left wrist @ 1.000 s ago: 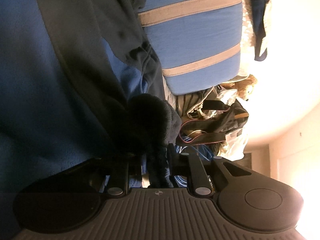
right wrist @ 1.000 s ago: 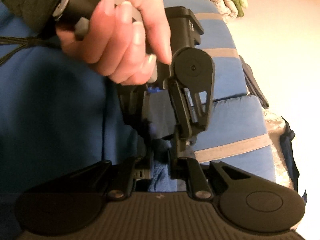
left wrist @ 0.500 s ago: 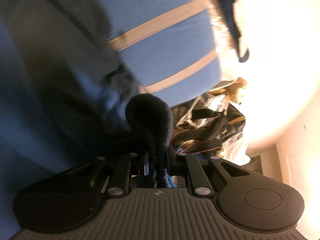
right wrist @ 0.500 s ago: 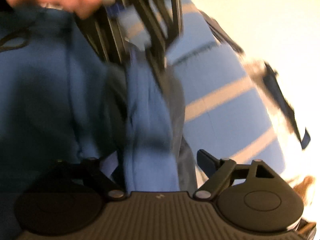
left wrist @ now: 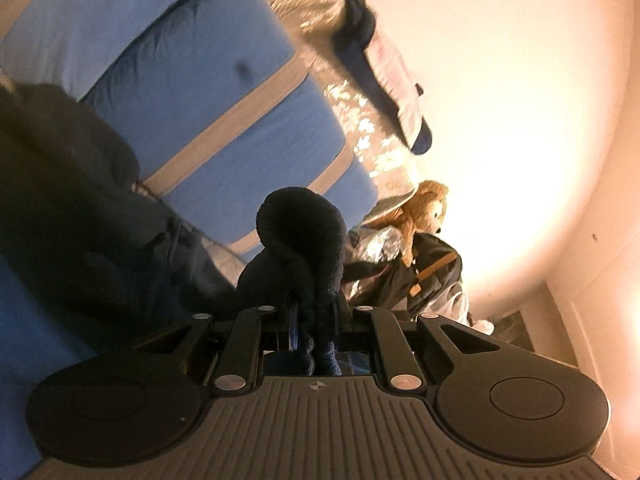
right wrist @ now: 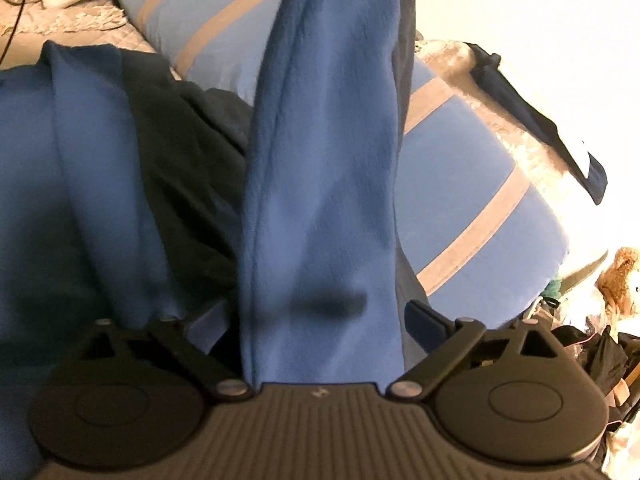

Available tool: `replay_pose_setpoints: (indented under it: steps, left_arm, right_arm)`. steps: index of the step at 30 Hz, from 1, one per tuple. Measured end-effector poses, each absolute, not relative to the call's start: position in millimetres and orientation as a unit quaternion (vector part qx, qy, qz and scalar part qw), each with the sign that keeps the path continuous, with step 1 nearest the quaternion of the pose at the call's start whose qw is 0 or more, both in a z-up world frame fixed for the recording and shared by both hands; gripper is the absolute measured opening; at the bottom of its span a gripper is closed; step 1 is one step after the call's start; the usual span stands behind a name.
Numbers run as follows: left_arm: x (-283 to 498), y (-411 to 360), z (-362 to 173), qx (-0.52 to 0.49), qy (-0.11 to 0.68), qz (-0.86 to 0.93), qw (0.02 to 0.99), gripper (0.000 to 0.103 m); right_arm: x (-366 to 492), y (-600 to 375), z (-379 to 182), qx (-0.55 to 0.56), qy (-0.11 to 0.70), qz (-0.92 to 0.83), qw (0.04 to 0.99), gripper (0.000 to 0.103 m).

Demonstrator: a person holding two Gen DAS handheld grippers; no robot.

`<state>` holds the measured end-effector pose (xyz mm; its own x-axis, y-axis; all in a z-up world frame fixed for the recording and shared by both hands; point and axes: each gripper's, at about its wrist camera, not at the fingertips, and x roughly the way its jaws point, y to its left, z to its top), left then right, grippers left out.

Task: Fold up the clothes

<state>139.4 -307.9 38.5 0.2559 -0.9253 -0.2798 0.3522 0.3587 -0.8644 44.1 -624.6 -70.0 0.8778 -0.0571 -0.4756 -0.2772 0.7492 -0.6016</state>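
Note:
A blue fleece garment [right wrist: 80, 160] with a dark lining [right wrist: 180, 160] lies spread at the left of the right wrist view. Its blue sleeve [right wrist: 328, 140] rises stretched out of the top of that view. The sleeve passes between the jaws of my right gripper [right wrist: 316, 316], which are opening wide, and the pads do not press on it. In the left wrist view, my left gripper [left wrist: 314, 308] is shut on a dark bunched cuff [left wrist: 304, 232] of the garment, raised above the bed.
A blue cushion with grey stripes [left wrist: 224, 92] [right wrist: 480, 184] lies behind the garment on a quilted bedspread [right wrist: 516, 136]. A plush toy [left wrist: 424, 208] and a dark bag [left wrist: 420, 276] sit beyond it. A dark cloth [right wrist: 552, 120] lies at the bed's edge.
My right gripper has opened wide and the sleeve now runs loose between its jaws. The left gripper has risen with the cuff, leaving the right wrist view together with the hand.

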Motion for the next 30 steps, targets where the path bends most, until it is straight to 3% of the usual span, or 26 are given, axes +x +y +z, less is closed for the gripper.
replay_pose_setpoints:
  steps: [16, 30]
  left_arm:
    - [160, -278, 76, -0.391, 0.390, -0.418, 0.721, 0.015]
    - [179, -256, 99, -0.414, 0.374, -0.408, 0.723, 0.015]
  right_arm:
    - [41, -668, -78, -0.227, 0.301, 0.081, 0.923, 0.103]
    - [87, -666, -96, -0.130, 0.290, 0.054, 0.947, 0.103]
